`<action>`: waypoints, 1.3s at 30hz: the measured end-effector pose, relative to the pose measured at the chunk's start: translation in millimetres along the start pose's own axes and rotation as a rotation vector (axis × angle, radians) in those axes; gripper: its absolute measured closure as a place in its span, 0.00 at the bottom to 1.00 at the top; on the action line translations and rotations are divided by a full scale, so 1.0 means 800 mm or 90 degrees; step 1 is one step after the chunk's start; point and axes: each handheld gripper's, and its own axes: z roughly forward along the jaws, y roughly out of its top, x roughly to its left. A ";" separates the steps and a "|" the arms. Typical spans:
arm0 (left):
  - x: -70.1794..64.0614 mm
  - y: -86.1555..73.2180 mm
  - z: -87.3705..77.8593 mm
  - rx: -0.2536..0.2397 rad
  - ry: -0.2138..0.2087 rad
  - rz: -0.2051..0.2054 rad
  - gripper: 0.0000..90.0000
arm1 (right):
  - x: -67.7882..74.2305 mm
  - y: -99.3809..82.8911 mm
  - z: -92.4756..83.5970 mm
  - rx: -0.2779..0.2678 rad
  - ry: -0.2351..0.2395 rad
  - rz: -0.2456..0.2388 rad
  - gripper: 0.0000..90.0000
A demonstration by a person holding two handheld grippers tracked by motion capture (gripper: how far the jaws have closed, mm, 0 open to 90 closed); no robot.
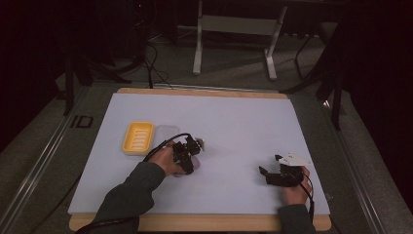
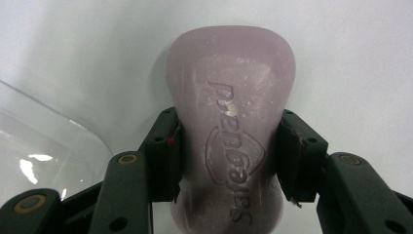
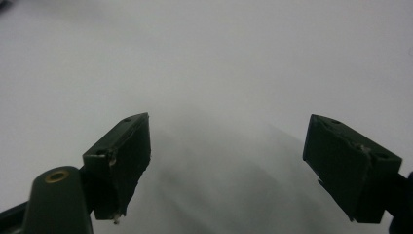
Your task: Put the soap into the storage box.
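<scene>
A pale lilac bar of soap [image 2: 233,122] with an embossed brand mark lies on the white mat, and my left gripper [image 2: 229,161] is shut on its sides. In the high view the left gripper [image 1: 191,152] sits left of the mat's middle, with the soap [image 1: 199,144] at its tip. A yellow ribbed soap dish [image 1: 138,137] lies just left of it, and beside that dish a clear plastic lid [image 2: 44,151]. My right gripper [image 3: 229,161] is open over bare mat; it rests low at the right front [image 1: 272,171].
The white mat [image 1: 234,122] covers a wooden table [image 1: 204,222]. Beyond the far edge stand a white stand's legs [image 1: 234,44] and cables on the floor.
</scene>
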 end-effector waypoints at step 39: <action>0.036 -0.032 -0.056 -0.036 0.019 -0.039 0.55 | 0.001 0.000 0.000 0.000 -0.002 -0.005 0.19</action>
